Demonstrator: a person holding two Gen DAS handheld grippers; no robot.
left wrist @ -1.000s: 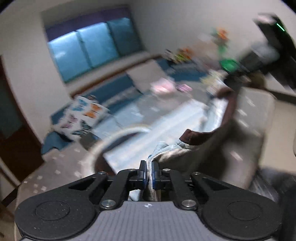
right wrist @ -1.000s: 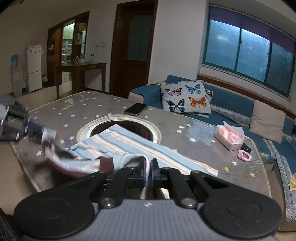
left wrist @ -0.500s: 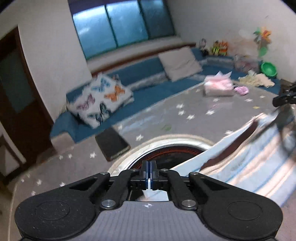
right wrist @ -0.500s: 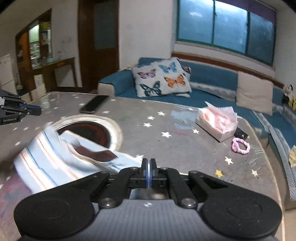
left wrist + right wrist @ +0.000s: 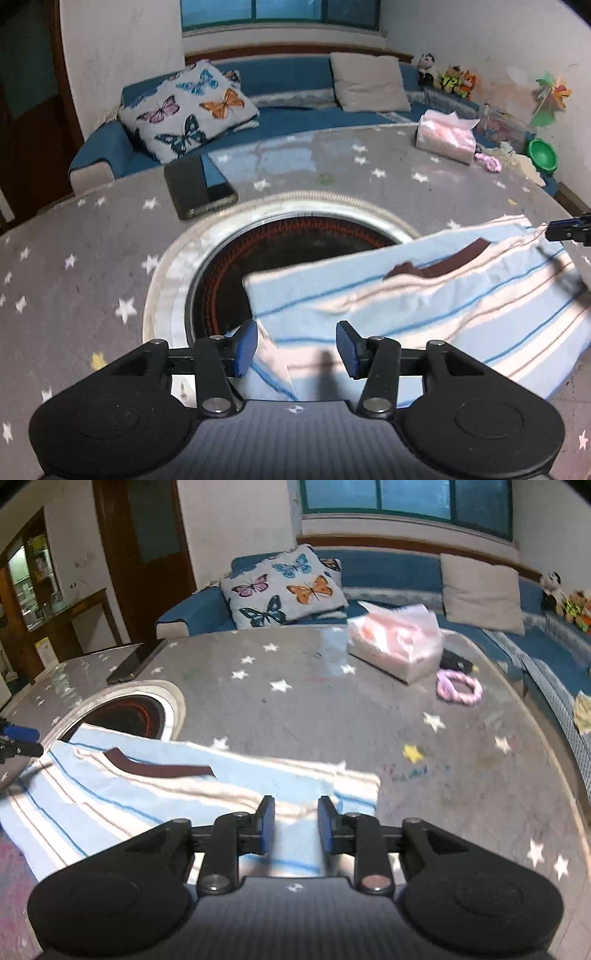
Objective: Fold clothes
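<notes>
Nearest the cameras: left gripper (image 5: pixel 295 347) and right gripper (image 5: pixel 295 825), jaws just parted, released over the striped shirt (image 5: pixel 424 306).
Shirt: flat on the starred tabletop (image 5: pixel 332 716), partly over the round burner (image 5: pixel 295 240).
Beyond: phone (image 5: pixel 195 184), tissue pack (image 5: pixel 397 644), perhaps a pink hair tie (image 5: pixel 460 688).

left wrist: close, tilted down over table (image 5: pixel 92 229) | right wrist: same | shared: striped shirt (image 5: pixel 424 295), sofa (image 5: pixel 388 572)

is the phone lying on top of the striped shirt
No, the phone lies on the bare table beyond the round burner, apart from the striped shirt.
</notes>
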